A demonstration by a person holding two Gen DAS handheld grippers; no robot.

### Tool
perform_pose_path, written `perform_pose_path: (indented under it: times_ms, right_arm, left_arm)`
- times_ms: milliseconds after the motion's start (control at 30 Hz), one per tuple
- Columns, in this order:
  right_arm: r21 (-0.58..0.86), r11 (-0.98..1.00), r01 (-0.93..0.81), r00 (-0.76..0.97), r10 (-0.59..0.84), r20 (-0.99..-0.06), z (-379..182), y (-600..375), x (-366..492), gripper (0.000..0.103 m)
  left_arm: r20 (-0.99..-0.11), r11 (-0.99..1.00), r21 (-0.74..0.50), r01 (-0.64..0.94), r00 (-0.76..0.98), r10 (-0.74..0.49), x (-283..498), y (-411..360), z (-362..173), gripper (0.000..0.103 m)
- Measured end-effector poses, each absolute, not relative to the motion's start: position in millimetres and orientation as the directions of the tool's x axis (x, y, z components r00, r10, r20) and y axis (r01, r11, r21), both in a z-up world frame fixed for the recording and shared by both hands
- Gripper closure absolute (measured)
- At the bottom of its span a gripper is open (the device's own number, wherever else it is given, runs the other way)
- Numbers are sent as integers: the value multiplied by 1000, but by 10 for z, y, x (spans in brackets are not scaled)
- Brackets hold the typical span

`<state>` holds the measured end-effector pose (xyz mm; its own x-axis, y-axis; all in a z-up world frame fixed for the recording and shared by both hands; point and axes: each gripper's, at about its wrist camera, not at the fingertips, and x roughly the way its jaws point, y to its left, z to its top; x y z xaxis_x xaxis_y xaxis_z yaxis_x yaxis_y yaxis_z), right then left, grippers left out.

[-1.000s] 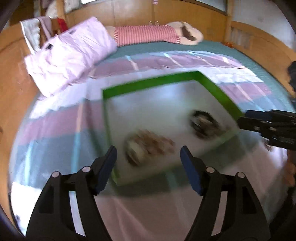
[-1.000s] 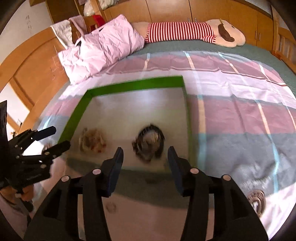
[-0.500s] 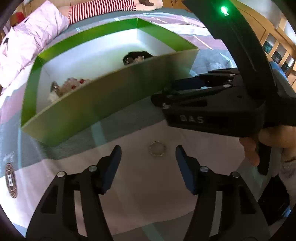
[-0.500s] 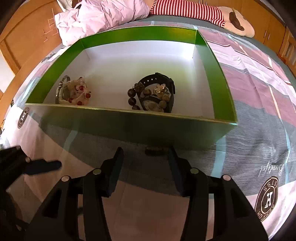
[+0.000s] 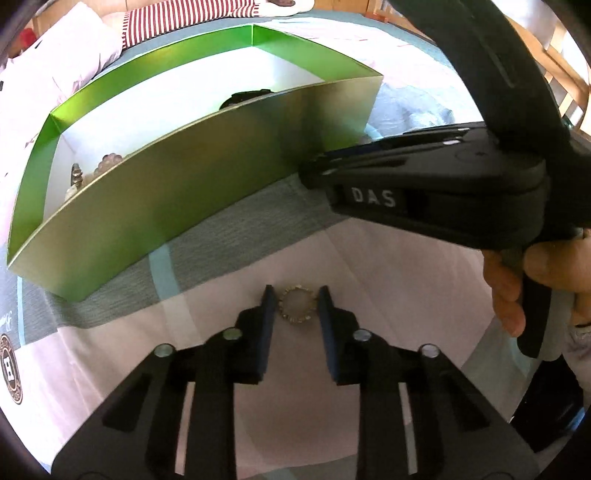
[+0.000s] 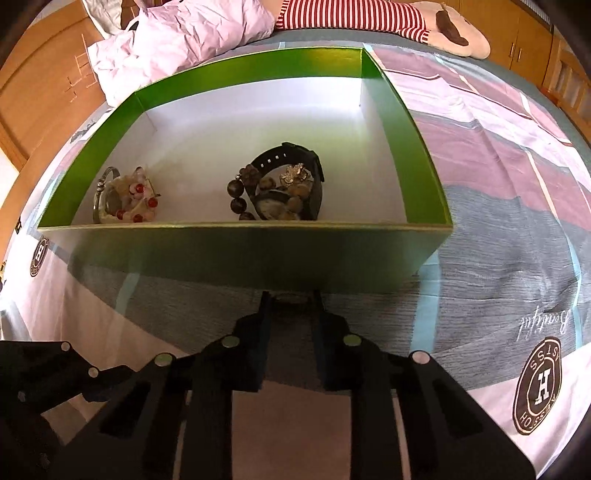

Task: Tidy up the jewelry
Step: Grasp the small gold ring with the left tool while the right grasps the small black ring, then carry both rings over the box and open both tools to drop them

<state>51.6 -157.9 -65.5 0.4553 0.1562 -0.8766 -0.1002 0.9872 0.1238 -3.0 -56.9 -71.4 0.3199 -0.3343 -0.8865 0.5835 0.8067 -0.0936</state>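
Note:
A green box with a white floor sits on the bed. It holds a black watch with dark beads and a silver bangle with red-dotted pieces. In the left wrist view the box stands behind a small beaded ring lying on the sheet. My left gripper has its fingers closed in on both sides of the ring. My right gripper has its fingers close around a small dark item at the box's near wall; the item is mostly hidden.
The right gripper's body and the hand holding it fill the right of the left wrist view. A pink pillow and a striped plush toy lie beyond the box. Wooden bed sides flank the mattress.
Both grippers dropped toward the sheet and narrowed. The left fingers closed in around the beaded ring; the right fingers closed in on the dark item by the box wall.

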Motion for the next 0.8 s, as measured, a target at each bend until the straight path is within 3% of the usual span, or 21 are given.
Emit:
perform_pose_path:
  times_ms: [267,433,567,800]
  right_arm:
    - [141,979,-148,457,195,-868,-343,-1536,315,82]
    - [186,961,-205,557,271,-785,143,-1520,200,82]
    - [211,962,-173,625,272,-732,312,-1594,462,82]
    - [190,972,-139,603,235,-762,12,-1580,885,82]
  left_arm:
    - [-852,812,-102,575,370,-369,24,-420,-386,82]
    - [-785,838,-91,538,479,-393,49,-178,61,82]
    - [-759,907,-49,418,574,-306,387,25,224,82]
    - [-774,947,-22,321,593,-219,780,65,69,82]
